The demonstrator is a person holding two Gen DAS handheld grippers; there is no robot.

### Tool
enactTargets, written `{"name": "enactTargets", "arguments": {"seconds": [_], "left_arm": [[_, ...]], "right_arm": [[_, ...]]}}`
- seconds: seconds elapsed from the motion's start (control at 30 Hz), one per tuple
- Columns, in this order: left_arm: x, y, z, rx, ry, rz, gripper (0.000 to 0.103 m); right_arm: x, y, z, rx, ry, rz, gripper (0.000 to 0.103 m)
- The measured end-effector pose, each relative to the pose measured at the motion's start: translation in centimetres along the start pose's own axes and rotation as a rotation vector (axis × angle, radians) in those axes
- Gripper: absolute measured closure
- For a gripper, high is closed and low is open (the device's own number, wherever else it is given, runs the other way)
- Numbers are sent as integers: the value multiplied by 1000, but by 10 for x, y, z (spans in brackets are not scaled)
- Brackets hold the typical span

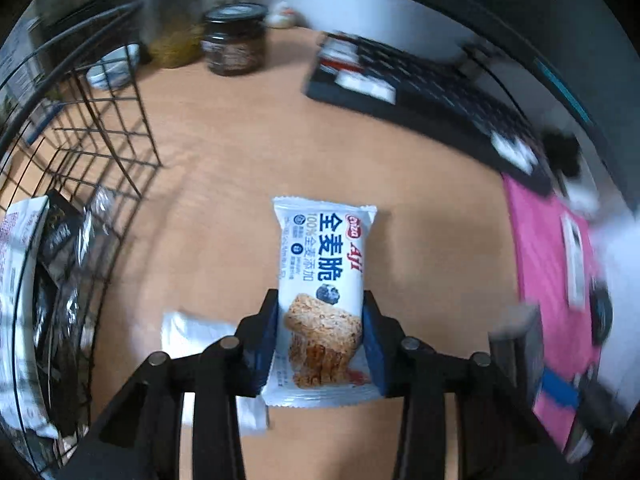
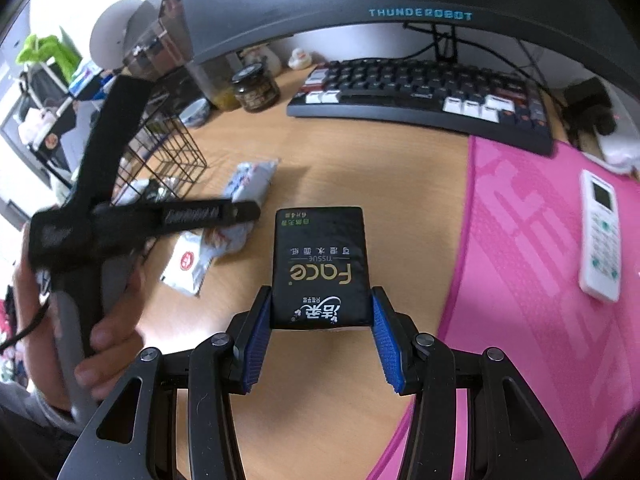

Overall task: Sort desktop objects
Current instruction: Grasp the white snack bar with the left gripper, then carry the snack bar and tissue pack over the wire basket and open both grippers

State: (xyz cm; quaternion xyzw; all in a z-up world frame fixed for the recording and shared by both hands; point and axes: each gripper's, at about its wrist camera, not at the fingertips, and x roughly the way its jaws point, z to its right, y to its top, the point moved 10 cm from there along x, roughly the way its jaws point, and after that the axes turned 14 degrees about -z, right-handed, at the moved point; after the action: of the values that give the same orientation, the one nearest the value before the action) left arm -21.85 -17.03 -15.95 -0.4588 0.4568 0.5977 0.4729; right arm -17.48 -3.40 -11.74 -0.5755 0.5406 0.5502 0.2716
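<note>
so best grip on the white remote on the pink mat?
Remote lies flat, face up, long and narrow on the pink mat, nothing close beside it. Come from straight above and close the jaws across its narrow width near the middle, on the two long side edges.

wooden desk [image 2: 344, 168] carries keyboard [image 2: 420, 88], pink mat [image 2: 520, 240], jar [image 2: 256, 88], wire basket [image 2: 168, 152].

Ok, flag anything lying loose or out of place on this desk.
Two snack packets lie loose on the desk beside the wire basket, one overlapping the other. A remote sits on the pink mat. Nothing looks spilled or damaged.
</note>
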Motion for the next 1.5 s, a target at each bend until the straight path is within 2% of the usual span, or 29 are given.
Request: {"name": "enactTargets", "arguments": {"seconds": [0.17, 0.3, 0.47, 0.6, 0.8, 1.17, 1.4, 1.5], "left_arm": [[-4, -49, 19, 186, 39, -6, 60], [-9, -78, 29, 282, 70, 17, 58], [-5, -92, 28, 299, 67, 31, 53], [-3, -83, 33, 310, 56, 29, 52], [-5, -80, 41, 335, 61, 56, 60], [-41, -86, 43, 384, 75, 146, 62], [-10, -93, 28, 389, 87, 49, 62], [-9, -93, 27, 389, 78, 50, 62]], "right_arm": [[-8, -29, 10, 87, -154, 14, 55], [-3, -59, 11, 152, -168, 0, 55], [-4, -75, 4, 155, -210, 8, 55], [-11, -78, 2, 164, -212, 31, 55], [-17, -78, -2, 159, -210, 51, 55], [-27, -77, -22, 134, -214, 75, 55], [-19, -69, -37, 102, -208, 65, 55], [-16, -68, -38, 100, -201, 59, 55]]}}
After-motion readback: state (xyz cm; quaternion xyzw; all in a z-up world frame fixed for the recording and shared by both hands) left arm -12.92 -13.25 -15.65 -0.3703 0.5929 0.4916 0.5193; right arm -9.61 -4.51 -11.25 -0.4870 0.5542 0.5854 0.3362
